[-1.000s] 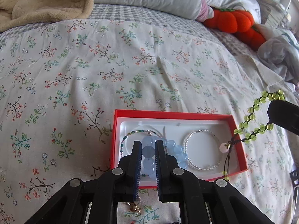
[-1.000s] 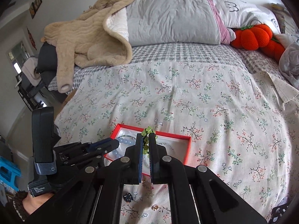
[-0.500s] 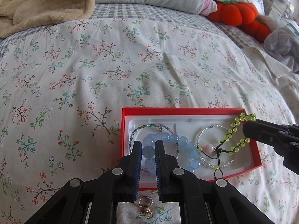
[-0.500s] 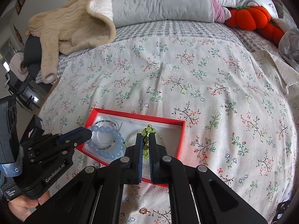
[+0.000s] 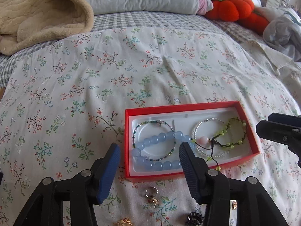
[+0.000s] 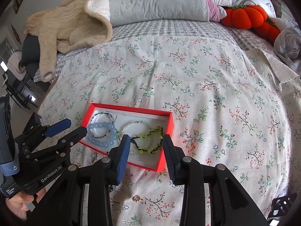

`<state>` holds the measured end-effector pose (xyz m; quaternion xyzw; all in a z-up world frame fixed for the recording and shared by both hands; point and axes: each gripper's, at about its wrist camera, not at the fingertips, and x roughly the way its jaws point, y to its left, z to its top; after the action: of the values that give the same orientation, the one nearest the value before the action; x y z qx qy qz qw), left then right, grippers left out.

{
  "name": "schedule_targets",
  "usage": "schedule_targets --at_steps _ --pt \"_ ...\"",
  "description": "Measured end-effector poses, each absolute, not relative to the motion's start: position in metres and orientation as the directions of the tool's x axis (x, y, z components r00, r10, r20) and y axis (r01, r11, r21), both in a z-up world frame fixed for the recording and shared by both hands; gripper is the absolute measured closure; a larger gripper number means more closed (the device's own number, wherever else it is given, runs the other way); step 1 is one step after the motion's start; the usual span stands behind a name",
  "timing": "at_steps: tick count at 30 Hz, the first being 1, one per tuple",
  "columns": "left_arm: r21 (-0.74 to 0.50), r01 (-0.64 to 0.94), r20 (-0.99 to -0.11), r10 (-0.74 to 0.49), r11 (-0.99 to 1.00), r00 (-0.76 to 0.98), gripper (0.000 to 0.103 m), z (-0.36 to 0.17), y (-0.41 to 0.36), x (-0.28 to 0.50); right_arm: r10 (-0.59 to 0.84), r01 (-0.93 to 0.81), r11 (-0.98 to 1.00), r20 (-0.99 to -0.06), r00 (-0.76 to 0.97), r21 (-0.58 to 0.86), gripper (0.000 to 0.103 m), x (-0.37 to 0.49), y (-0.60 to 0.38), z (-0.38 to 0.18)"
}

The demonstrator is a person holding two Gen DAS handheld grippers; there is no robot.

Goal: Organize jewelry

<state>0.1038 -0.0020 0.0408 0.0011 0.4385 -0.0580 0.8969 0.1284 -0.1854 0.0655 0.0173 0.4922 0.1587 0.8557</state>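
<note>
A red box point(image 5: 128, 141) with a white liner lies on the flowered bedspread. In it rest a blue bead bracelet point(image 5: 158, 137), a thin multi-colour one point(image 5: 150, 122), a clear bead one point(image 5: 199, 130) and a green bead bracelet on black cord point(image 5: 235, 131). My left gripper point(image 5: 149, 146) hovers over the box's near left end with its jaws opening; the blue bracelet lies loose below them. My right gripper point(image 6: 146, 138) is over the box's right end point(image 6: 167, 131), jaws opening, and the green bracelet point(image 6: 150, 141) lies free beneath.
Loose rings point(image 5: 151, 191) and small gold pieces point(image 6: 137, 198) lie on the bedspread just in front of the box. At the back are a beige blanket point(image 6: 75, 22), a grey pillow point(image 6: 160, 0) and orange plush pumpkins point(image 6: 248, 17). The bed's edge drops off at the left.
Both grippers went from shut to open. The blue bracelet left the left jaws and the green bracelet left the right jaws; both now lie in the box. The right gripper sank lower.
</note>
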Motion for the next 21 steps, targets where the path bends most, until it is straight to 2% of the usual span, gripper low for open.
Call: schedule_targets --at_steps 4,8,21 --pt "-0.05 0.106 -0.793 -0.104 0.993 0.6 0.029 0.04 0.001 0.091 0.289 -0.257 0.948 -0.84 0.459 0.186 0.056 0.113 -0.187 0.066" --pt "-0.055 0.092 -0.817 -0.098 0.994 0.568 0.021 0.032 0.006 0.08 0.267 -0.258 0.953 -0.85 0.454 0.161 0.054 0.098 -0.188 0.062" --pt "-0.115 0.074 -0.86 -0.137 0.991 0.492 0.019 0.009 0.023 0.044 0.249 -0.225 0.959 -0.884 0.395 0.17 0.049 0.055 -0.179 0.042"
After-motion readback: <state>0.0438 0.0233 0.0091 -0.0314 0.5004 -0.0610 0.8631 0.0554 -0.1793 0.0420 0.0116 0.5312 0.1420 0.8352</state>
